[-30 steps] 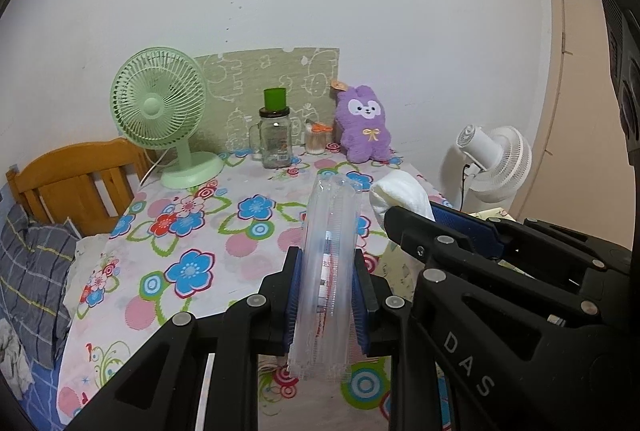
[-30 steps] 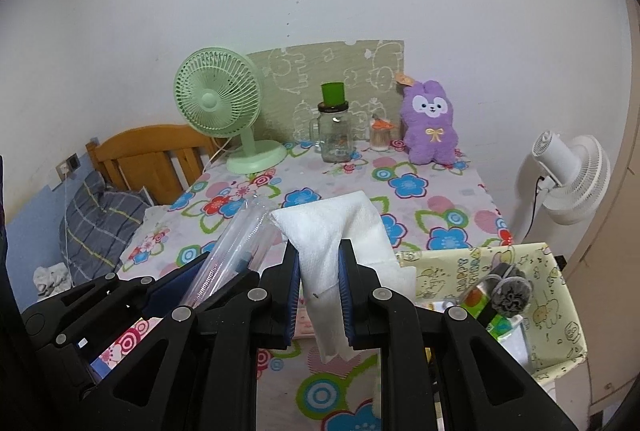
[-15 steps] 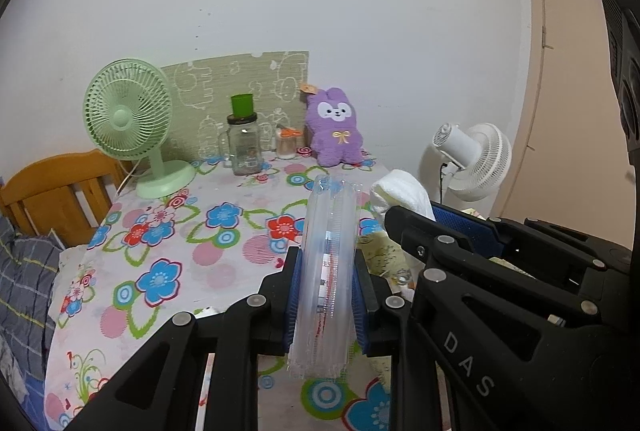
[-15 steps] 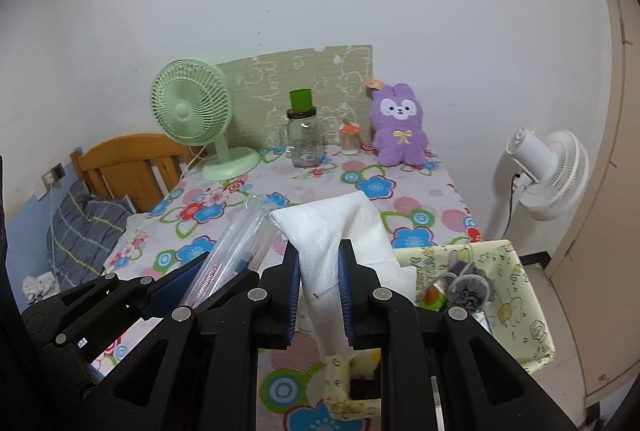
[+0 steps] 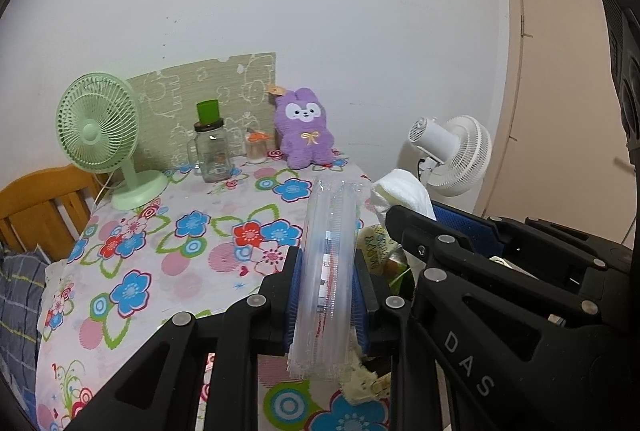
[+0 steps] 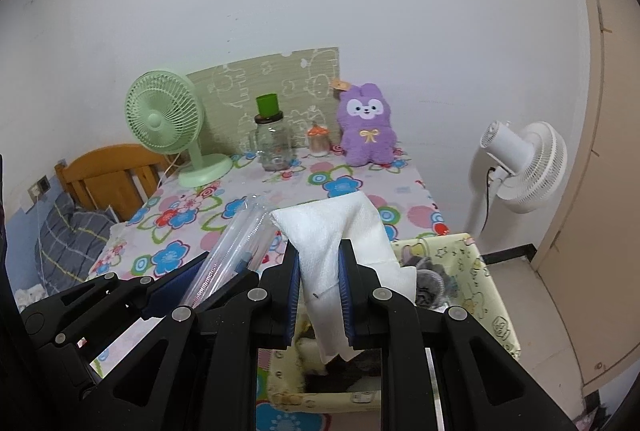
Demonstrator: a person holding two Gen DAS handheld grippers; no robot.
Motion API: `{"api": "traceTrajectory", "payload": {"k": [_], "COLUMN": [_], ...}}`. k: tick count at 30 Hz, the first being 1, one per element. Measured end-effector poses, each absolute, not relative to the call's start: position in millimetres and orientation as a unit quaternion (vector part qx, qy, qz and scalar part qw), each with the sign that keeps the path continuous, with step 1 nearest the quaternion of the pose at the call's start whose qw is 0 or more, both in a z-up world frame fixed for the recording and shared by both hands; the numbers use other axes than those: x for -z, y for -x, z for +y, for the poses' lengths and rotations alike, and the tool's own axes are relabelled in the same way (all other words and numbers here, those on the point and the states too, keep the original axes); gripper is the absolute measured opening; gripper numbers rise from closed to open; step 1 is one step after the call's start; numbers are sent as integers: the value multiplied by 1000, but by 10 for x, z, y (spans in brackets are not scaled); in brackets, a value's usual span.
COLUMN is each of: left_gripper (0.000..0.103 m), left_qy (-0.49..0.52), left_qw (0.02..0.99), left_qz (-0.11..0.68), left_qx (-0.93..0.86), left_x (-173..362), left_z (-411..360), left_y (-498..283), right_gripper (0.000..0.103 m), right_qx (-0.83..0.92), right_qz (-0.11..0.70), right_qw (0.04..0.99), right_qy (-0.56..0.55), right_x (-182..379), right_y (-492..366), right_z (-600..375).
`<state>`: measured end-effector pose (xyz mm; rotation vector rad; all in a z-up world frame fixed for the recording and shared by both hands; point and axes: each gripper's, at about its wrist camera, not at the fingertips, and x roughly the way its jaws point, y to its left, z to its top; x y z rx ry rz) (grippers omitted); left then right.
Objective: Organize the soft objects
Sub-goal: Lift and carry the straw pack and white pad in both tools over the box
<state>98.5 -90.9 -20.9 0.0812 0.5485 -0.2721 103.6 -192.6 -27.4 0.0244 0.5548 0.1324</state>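
Observation:
My left gripper is shut on a clear plastic packet, held upright over the table's right edge; the packet also shows in the right wrist view. My right gripper is shut on a folded white cloth, held above a yellow fabric storage bin beside the table. The cloth also shows in the left wrist view. A purple plush bunny sits at the back of the table against the wall.
The table has a floral cloth. At the back stand a green desk fan, a glass jar with a green cup and a small jar. A white floor fan stands right. A wooden chair is left.
Both grippers have moved right and back toward the table's right edge with their loads. The yellow bin now lies directly below the white cloth.

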Motion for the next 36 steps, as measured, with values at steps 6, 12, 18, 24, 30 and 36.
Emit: {"api": "traceTrajectory", "payload": {"k": [6, 12, 18, 24, 30, 36], "left_gripper": [22, 22, 22, 22, 23, 29], "left_qy": [-48, -53, -53, -57, -59, -56], "left_qw": [950, 946, 942, 936, 932, 924], "left_qz": [271, 273, 275, 281, 291, 312], "left_qx": [150, 168, 187, 202, 207, 212], "left_x": [240, 278, 334, 399, 480, 621], "left_z": [-1075, -1232, -1407, -1526, -1569, -1583], "left_y": [-1015, -1058, -1113, -1161, -1226, -1294], "right_gripper": [21, 21, 21, 21, 21, 21], "right_qx": [-49, -31, -10, 4, 7, 7], "right_qz": [273, 274, 277, 281, 291, 310], "right_qw": [960, 961, 960, 959, 956, 949], "right_qy": [-22, -26, -32, -39, -45, -52], "right_x": [311, 344, 391, 448, 532, 671], "right_y": [-1041, -1052, -1083, -1103, -1169, -1229], "right_z": [-2115, -2285, -2466, -2589, -2650, -2673]}}
